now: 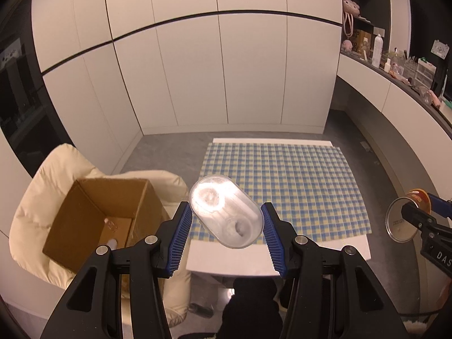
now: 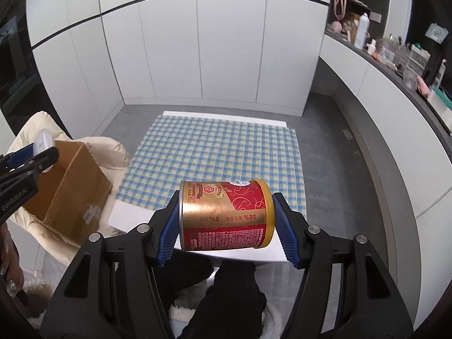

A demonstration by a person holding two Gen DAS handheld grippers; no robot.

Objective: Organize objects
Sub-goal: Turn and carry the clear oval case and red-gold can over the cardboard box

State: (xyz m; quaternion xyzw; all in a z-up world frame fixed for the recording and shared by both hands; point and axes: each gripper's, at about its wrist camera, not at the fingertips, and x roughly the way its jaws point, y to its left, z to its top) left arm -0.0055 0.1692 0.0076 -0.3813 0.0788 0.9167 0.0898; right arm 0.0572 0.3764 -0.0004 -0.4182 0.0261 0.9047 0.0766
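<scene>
White cabinet fronts w/ dark seams fill the bkgd; grey floor below. Small white table (image 1: 278,265) sits center, covered by a blue/yellow checked cloth (image 1: 282,178) that leaves the near edge and far edge bare. Cardboard box (image 1: 96,214) open-topped, off the table's left side, resting on a cream padded cushion (image 1: 42,192); a couple of small pale items lie inside it, too unclear to ID. Cluttered shelf (image 1: 395,65) w/ bottles and bits along the right wall.

Left gripper (image 1: 226,220): jaws closed on a clear plastic oval case (image 1: 226,212), blue pads pressing both long sides, case tilted, held in air above the table's near-left corner, just right of the box.

Right gripper (image 2: 226,214): jaws closed on a red/gold can (image 2: 226,214) lying sideways between the pads, yellow rim to the right, metal end to the left, label text upside down. Can held above the table's near edge. In the left wrist view its clear lid end faces the camera at far right.

Person's dark-clad legs visible under both grippers.
</scene>
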